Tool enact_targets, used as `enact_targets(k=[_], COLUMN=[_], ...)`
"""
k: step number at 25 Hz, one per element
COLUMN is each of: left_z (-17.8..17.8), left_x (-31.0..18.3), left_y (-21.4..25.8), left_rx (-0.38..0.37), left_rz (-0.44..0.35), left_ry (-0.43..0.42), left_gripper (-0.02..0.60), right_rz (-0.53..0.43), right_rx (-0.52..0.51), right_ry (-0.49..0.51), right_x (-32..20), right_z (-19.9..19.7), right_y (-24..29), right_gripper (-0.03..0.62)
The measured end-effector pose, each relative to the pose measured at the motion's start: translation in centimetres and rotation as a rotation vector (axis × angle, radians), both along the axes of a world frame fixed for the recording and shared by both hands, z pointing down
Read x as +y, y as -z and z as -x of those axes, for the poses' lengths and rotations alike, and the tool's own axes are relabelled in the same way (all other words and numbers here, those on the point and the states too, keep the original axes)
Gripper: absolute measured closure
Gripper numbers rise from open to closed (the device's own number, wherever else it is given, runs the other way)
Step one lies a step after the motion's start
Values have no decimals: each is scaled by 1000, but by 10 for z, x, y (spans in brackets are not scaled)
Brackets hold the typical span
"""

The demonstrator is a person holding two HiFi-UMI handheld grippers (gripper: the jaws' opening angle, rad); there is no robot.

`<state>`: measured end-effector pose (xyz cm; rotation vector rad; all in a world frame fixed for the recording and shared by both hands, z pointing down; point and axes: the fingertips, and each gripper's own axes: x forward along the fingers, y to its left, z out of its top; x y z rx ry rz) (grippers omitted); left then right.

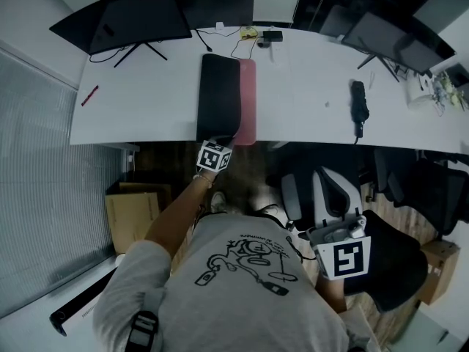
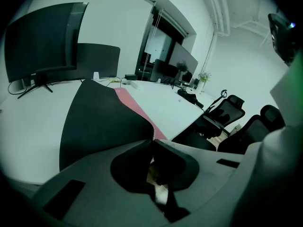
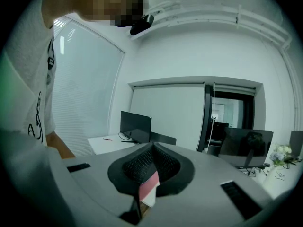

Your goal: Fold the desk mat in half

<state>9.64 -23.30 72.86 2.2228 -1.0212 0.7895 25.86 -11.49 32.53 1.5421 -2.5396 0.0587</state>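
The desk mat (image 1: 218,97) lies on the white desk (image 1: 146,108) with its black side folded over, and a pink strip (image 1: 248,101) shows along its right. My left gripper (image 1: 222,142) is at the mat's near edge by the desk's front and is shut on that edge. In the left gripper view the black flap (image 2: 99,122) runs up into the closed jaws of the left gripper (image 2: 153,140), with the pink side (image 2: 135,103) beside it. My right gripper (image 1: 333,232) hangs low beside the person's body, away from the desk. The right gripper (image 3: 152,145) is shut on nothing.
Two monitors (image 1: 139,17) (image 1: 396,42) stand at the desk's back, with cables and small items (image 1: 260,35) between them. A black object (image 1: 358,103) lies right of the mat and a red pen (image 1: 89,95) at the far left. Office chairs (image 1: 322,196) and a cardboard box (image 1: 135,215) are on the floor.
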Motion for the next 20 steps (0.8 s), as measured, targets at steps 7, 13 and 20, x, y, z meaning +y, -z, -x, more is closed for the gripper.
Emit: enact_targets(k=[7,13,20], left_z=[-19,-36,-52], left_x=[-4,-5,-8], left_y=[-3,-5,-10], left_rx=[-5,-8,-14], left_rz=[6,10,18], left_ry=[-23,-43,-59], left_gripper=[549,549,549], right_rz=[4,2,7], right_rx=[-3,0,3], right_ry=[-19,-30,-46], right_x=[-2,-2,-7], right_z=[-16,-31,-45], right_y=[-2,-2,-3], right_gripper=[588,588,588])
